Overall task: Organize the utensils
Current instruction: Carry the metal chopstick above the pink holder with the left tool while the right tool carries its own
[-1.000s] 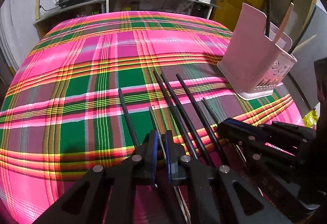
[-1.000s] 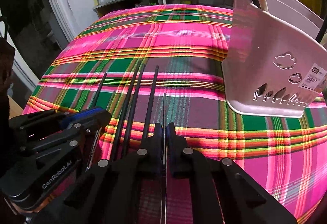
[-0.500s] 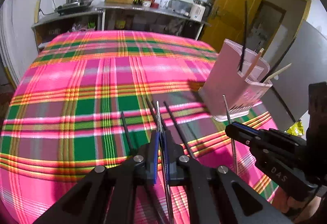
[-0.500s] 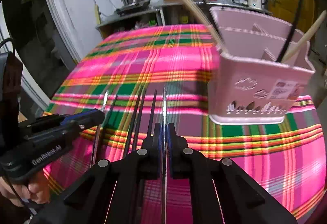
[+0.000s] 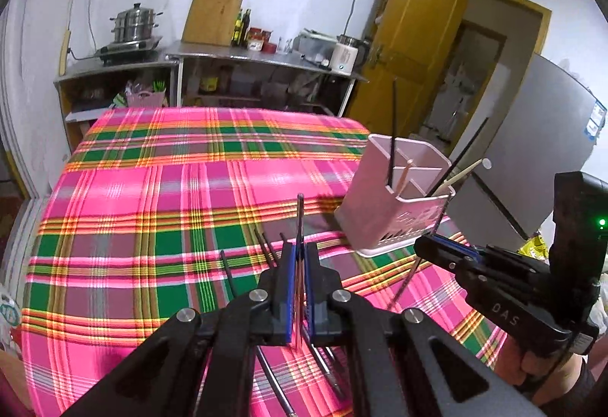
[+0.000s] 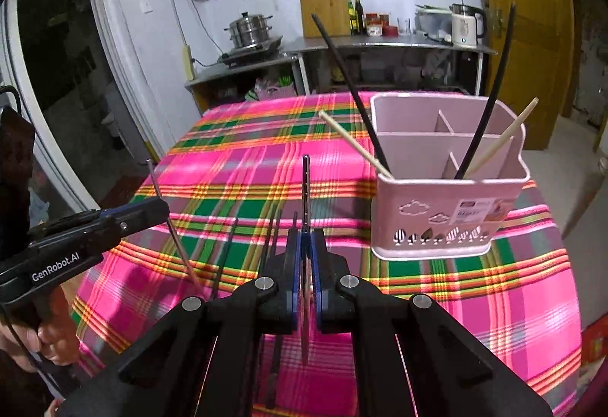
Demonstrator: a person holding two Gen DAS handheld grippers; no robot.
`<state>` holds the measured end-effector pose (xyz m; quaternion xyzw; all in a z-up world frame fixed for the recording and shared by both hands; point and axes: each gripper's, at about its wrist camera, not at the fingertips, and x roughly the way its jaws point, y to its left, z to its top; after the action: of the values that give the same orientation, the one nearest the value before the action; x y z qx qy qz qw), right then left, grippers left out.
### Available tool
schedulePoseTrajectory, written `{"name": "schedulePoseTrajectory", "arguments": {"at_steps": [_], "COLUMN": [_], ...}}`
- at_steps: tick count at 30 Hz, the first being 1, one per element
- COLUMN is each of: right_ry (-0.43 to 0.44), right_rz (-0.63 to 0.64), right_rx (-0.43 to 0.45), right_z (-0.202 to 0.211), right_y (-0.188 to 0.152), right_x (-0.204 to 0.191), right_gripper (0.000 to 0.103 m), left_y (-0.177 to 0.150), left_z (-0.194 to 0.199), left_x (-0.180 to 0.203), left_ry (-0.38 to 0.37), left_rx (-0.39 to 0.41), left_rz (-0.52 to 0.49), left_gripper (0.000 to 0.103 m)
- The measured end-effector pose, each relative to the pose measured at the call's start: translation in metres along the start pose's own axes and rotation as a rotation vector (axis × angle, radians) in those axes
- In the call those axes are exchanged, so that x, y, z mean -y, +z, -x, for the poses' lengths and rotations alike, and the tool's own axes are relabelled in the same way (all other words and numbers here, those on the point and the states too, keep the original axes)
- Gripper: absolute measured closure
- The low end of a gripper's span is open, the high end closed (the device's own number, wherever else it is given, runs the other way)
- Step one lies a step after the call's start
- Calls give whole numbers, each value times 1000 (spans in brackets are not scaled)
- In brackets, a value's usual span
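My left gripper (image 5: 299, 246) is shut on a thin metal chopstick (image 5: 300, 211), held off the plaid tablecloth (image 5: 152, 211). My right gripper (image 6: 306, 232) is shut on a second thin chopstick (image 6: 305, 185), also in the air. Each gripper shows in the other's view, side by side. Several black chopsticks (image 6: 228, 246) lie on the cloth below them. To the right and beyond stands the pink utensil holder (image 6: 437, 196), upright, with black and wooden chopsticks leaning in its compartments.
At the back, past the table's far edge, a metal counter (image 5: 247, 54) carries a steamer pot (image 5: 135, 23), a cutting board, bottles and a kettle. A yellow door (image 5: 414, 48) and a grey panel (image 5: 532, 151) stand to the right.
Both grippers have risen from the cloth, each lifting one thin chopstick. The black chopsticks stay on the table. The holder now sits lower and farther in both views.
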<state>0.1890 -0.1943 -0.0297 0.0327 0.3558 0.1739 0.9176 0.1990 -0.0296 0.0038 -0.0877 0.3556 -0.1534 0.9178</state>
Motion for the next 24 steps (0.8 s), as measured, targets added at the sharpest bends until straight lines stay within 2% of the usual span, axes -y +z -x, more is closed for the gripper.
{"name": "schedulePoseTrajectory", "arguments": {"at_steps": [11, 24], "right_ry": [-7, -32], "right_rz": [3, -37], "right_rx": [51, 77], "right_z": [31, 54], "right_y": [3, 3], "right_x": [2, 19], "right_gripper": [98, 98], "left_y": [7, 13], "left_z": [18, 12], "left_x": [14, 40], "left_ry": [-35, -112], "left_rx": [20, -16], "left_rz": [-27, -55], "left_gripper": [99, 99]}}
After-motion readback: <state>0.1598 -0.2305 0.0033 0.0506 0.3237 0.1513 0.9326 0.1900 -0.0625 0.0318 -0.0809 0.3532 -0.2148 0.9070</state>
